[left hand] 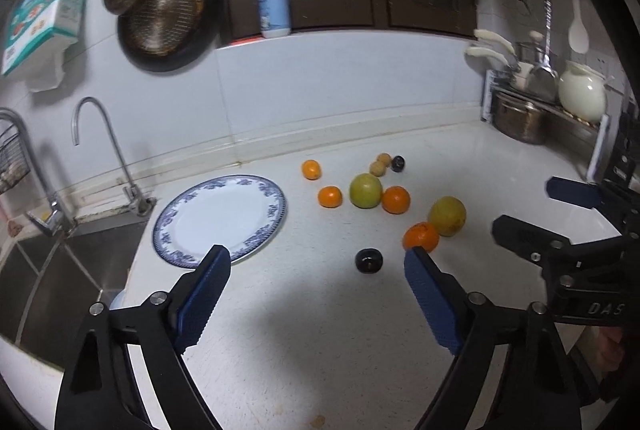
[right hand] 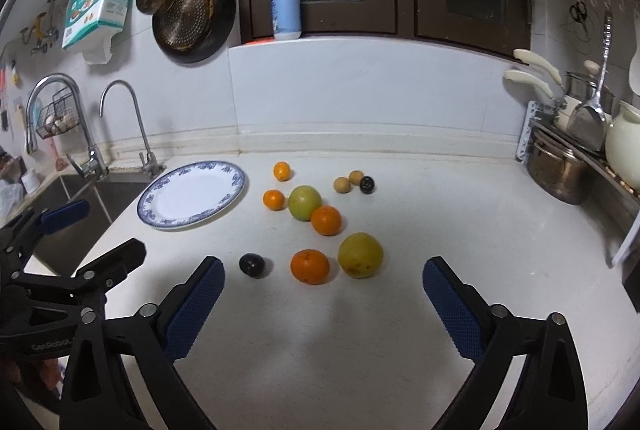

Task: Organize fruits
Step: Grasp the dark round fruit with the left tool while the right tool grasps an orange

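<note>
While both my grippers hang above the white counter (right hand: 320, 350), my left gripper (left hand: 316, 266) and right gripper (right hand: 322, 278) gape wide, holding nothing. Oranges (right hand: 310, 266), green fruits (right hand: 360, 255) and dark plums (right hand: 251, 264) lie scattered right of the bare blue-rimmed plate (right hand: 160, 220)

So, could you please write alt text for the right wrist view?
Open right gripper hovers over a white counter strewn with oranges, green fruits and dark fruits. An empty plate sits left by the sink.
</note>
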`<state>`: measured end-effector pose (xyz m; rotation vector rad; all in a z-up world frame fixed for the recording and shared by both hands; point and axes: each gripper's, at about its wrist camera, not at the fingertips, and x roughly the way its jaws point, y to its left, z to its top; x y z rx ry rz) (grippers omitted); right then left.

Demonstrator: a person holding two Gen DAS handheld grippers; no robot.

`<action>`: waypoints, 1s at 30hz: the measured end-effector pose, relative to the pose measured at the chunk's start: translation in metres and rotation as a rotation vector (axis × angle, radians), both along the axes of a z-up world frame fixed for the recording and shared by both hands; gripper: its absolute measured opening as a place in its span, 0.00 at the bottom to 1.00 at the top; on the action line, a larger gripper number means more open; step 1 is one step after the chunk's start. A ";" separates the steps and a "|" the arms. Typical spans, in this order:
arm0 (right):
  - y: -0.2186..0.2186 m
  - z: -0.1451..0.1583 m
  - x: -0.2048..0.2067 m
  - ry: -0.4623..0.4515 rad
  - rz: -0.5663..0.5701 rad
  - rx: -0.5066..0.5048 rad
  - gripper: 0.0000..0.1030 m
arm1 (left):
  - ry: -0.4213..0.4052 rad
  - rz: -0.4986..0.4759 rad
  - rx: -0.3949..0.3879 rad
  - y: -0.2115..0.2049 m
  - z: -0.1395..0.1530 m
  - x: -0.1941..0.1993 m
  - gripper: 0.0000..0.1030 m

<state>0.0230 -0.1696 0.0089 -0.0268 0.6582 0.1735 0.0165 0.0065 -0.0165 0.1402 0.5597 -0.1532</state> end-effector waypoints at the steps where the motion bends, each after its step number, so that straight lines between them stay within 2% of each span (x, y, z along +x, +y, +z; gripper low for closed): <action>1: 0.001 -0.002 0.002 0.010 0.005 -0.001 0.92 | 0.005 -0.020 0.006 -0.001 -0.002 0.003 0.83; 9: 0.005 -0.021 0.020 0.078 0.006 0.021 0.78 | 0.034 -0.170 0.063 -0.010 -0.020 0.024 0.75; 13: 0.009 -0.036 0.028 0.115 0.026 0.013 0.70 | 0.068 -0.234 0.064 -0.012 -0.030 0.037 0.70; 20: 0.017 -0.058 0.044 0.170 0.054 -0.011 0.65 | 0.128 -0.304 0.064 -0.018 -0.050 0.061 0.62; 26: 0.014 -0.079 0.063 0.231 0.086 -0.008 0.59 | 0.142 -0.389 0.117 -0.029 -0.064 0.080 0.57; 30: 0.014 -0.089 0.075 0.267 0.111 -0.008 0.55 | 0.172 -0.430 0.123 -0.032 -0.070 0.091 0.56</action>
